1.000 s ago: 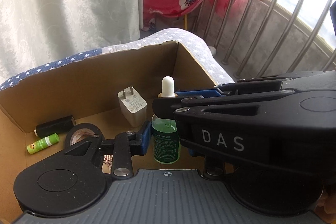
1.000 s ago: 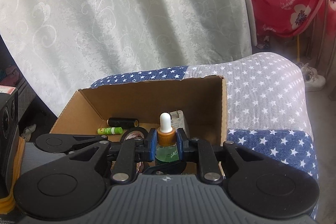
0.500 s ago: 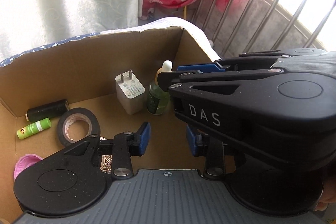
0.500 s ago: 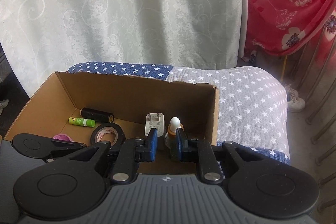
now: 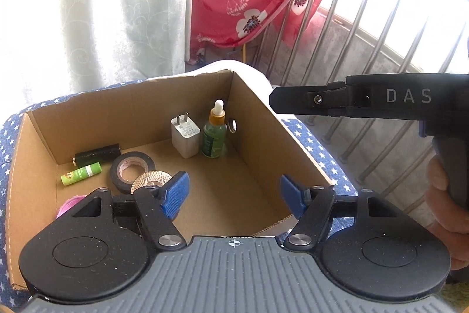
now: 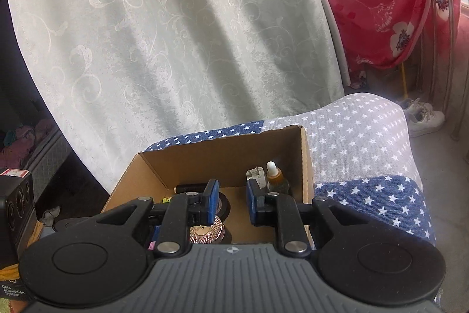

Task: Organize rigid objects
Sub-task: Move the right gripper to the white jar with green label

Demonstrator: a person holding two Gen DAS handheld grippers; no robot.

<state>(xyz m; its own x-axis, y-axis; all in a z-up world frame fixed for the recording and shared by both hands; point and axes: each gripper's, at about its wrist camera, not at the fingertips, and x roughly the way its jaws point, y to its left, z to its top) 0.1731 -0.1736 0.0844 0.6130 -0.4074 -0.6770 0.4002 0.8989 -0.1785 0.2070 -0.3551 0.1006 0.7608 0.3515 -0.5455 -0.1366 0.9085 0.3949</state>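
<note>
Now both stand empty over the box (image 5: 255, 119) — left hand-held gripper (image 5: 233, 197) opening, right hand-held gripper (image 6: 230, 203) narrowly apart.

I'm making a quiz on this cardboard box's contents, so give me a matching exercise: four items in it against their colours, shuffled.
Things:
1. dropper bottle
2. wall charger
3. tape roll
4. small tube

Colours:
A. black
B. bright green with a printed label
C. white
D. green body, amber neck, white bulb

Pairs: 1-D, 2-C, 3-A, 4-B
</note>
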